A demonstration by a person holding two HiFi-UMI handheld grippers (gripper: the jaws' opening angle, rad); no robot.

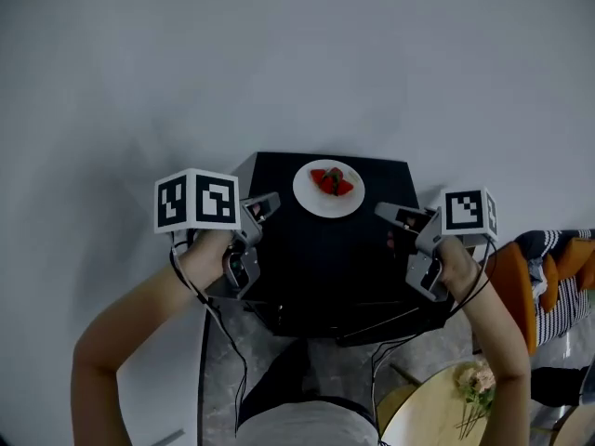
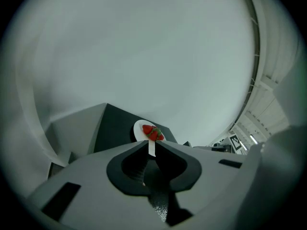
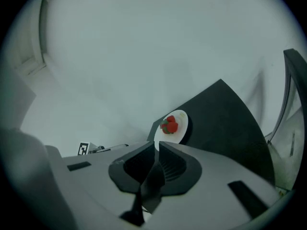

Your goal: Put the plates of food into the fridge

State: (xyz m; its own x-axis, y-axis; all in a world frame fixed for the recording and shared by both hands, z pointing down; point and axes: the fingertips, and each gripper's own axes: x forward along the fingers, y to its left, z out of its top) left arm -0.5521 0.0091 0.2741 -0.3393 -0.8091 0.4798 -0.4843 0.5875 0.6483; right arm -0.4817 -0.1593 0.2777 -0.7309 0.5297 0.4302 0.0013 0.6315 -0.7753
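From where I stand there's one white plate (image 1: 328, 189) with a small heap of strawberries (image 1: 332, 182) on it. It sits on top of a single black cabinet (image 1: 325, 268) against the wall, towards the back edge. I'd guess that box is the fridge itself, though no door shows from here.

The person holds two tongs low over the cabinet's front half. The left gripper (image 1: 270, 203) is off the plate's left side and the right gripper (image 1: 379, 211) off its right. Both point inward and forward at the plate, which lies ahead and between them. Neither is touching it, and I can't call one clearly nearer. The plate is round, so it has no long axis to line up with (any stretch of rim would do).

Both pairs of jaws are pressed nearly together with nothing pinched. Each gripper view only shows the plate (image 2: 144, 130) (image 3: 180, 126) through the slit beyond its tips. They'd have to spread before taking the rim
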